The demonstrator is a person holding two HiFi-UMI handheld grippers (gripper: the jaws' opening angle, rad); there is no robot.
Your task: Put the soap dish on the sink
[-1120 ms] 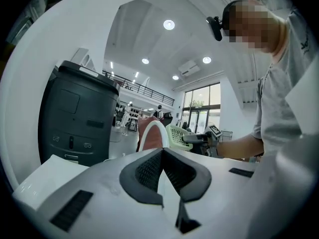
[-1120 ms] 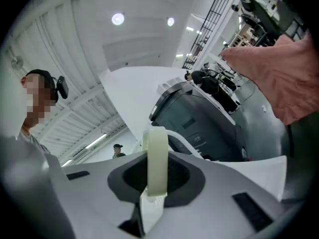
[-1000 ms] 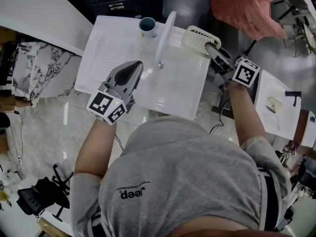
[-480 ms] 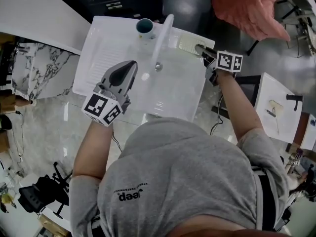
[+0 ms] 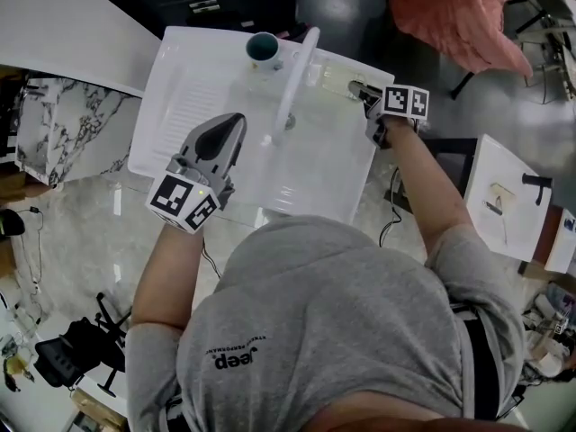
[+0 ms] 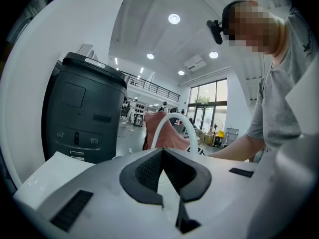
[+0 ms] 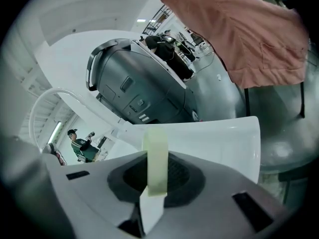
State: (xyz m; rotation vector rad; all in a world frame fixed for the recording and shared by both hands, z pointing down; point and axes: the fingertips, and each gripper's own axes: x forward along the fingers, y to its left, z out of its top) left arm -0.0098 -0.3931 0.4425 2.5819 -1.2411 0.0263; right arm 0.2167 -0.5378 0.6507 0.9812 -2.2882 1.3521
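Note:
The cream soap dish (image 5: 335, 77) lies low over the back right corner of the white sink (image 5: 193, 88). My right gripper (image 5: 356, 87) is shut on its rim. In the right gripper view the dish's rim (image 7: 155, 146) stands as a pale strip between the dark pads of that gripper (image 7: 155, 169). My left gripper (image 5: 235, 121) hovers over the left part of the basin, left of the arched white faucet (image 5: 294, 75). In the left gripper view its jaws (image 6: 162, 152) meet at the tips with nothing between them.
A teal cup (image 5: 263, 47) stands on the sink's back rim beside the faucet. A dark grey machine (image 6: 82, 113) stands behind the sink. A salmon cloth (image 5: 459, 16) hangs at the back right. A white table (image 5: 504, 196) is at the right and a marble slab (image 5: 63, 124) at the left.
My right gripper has come down and to the left with the soap dish, from above the sink's right edge to its back right corner. The left gripper has drifted slightly left.

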